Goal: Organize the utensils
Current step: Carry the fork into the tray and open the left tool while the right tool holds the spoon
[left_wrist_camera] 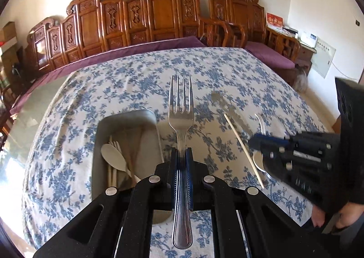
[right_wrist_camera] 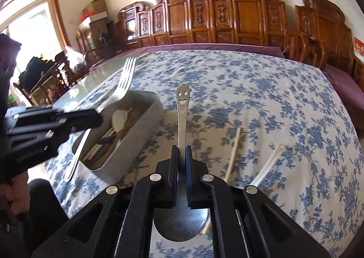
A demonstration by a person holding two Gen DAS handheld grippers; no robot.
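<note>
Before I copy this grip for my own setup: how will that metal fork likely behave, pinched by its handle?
The fork looks rigid, standing straight out of the left gripper without sagging. Its polished handle is probably slippery, so it could pivot between the pads. It seems light, and unlikely to break if dropped into the tray.

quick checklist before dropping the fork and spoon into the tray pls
1. Left gripper shut on the fork, tines pointing away: ok.
2. Right gripper shut on the smiley spoon, bowl toward the camera: ok.
3. Tray within view, sitting on the floral tablecloth: ok.
4. Room left in the tray beside the pale spoon and chopsticks: cannot tell.
5. Both grippers over the tray: not ok, the right one is beside it.
6. Loose chopstick cleared from the cloth: not ok.
</note>
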